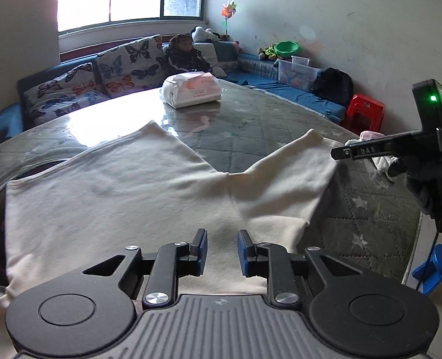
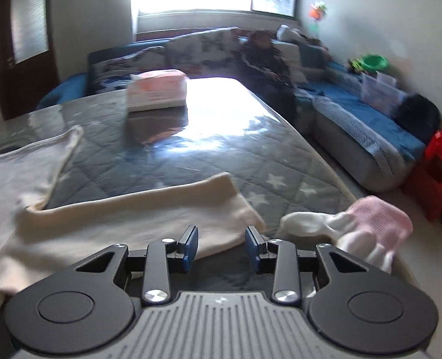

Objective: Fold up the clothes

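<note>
A cream garment [image 1: 125, 191] lies spread flat on the glass-topped table [image 1: 251, 119], two corners pointing away. My left gripper [image 1: 222, 249] is open and empty, just above the garment's near part. The right gripper [image 1: 370, 151] shows at the right edge of the left wrist view, beyond the garment's right edge. In the right wrist view my right gripper [image 2: 221, 246] is open and empty over the near right edge of the cream garment [image 2: 149, 218]. A small pink and white garment [image 2: 358, 227] lies bunched at the table's right edge.
A wrapped white and pink pack [image 1: 191, 89] sits at the far middle of the table. A blue sofa [image 1: 280, 74] with butterfly cushions [image 1: 125, 65] runs behind and to the right. A red stool [image 1: 364, 113] stands by the table's right corner.
</note>
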`<state>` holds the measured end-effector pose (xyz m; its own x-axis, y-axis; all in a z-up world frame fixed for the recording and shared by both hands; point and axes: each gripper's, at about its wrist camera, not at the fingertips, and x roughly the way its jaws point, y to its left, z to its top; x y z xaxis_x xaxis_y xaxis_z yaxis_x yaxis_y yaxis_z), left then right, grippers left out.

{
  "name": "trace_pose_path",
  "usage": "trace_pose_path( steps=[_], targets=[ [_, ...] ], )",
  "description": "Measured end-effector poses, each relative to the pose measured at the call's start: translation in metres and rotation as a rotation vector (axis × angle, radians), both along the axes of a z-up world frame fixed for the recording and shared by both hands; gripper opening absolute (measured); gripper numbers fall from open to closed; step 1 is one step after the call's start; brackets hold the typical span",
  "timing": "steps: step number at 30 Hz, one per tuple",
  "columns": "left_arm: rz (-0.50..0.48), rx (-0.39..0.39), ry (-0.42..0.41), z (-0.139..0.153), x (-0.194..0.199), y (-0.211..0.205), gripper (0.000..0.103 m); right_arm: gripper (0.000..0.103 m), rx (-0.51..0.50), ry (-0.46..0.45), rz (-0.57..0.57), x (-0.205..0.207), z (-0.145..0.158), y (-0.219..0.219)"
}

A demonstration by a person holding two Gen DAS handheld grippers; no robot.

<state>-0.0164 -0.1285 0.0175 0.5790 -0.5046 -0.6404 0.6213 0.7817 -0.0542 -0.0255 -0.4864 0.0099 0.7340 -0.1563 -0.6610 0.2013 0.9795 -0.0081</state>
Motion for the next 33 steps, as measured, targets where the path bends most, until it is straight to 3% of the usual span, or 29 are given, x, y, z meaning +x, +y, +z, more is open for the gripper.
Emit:
trace_pose_path(
  steps=[4,7,9,12,19,25,33],
  targets=[
    [-0.016,0.013,0.01,-0.004,0.001,-0.008,0.024,0.034,0.019,-0.002,-0.042,0.005,-0.008,-0.009],
    [-0.026,0.023,0.012,-0.007,0.001,-0.012,0.03,0.032,0.037,-0.016,-0.049,0.008,-0.01,-0.011],
    [-0.034,0.029,0.014,-0.009,0.001,-0.015,0.03,0.012,0.041,-0.028,-0.043,0.009,-0.009,-0.01],
    [-0.041,0.033,0.015,-0.01,0.001,-0.017,0.03,0.006,0.061,-0.05,-0.04,0.009,-0.006,-0.011],
    [-0.056,0.02,0.013,-0.009,0.003,-0.023,0.03,0.006,0.048,-0.155,-0.008,0.004,0.027,-0.009],
    [-0.07,0.026,0.008,-0.015,0.001,-0.031,0.034,0.006,0.041,-0.135,0.018,0.01,0.031,0.0],
    [0.006,-0.029,-0.01,-0.002,-0.001,0.01,0.038,0.006,0.059,-0.212,0.147,-0.004,0.079,0.034]
  ],
)
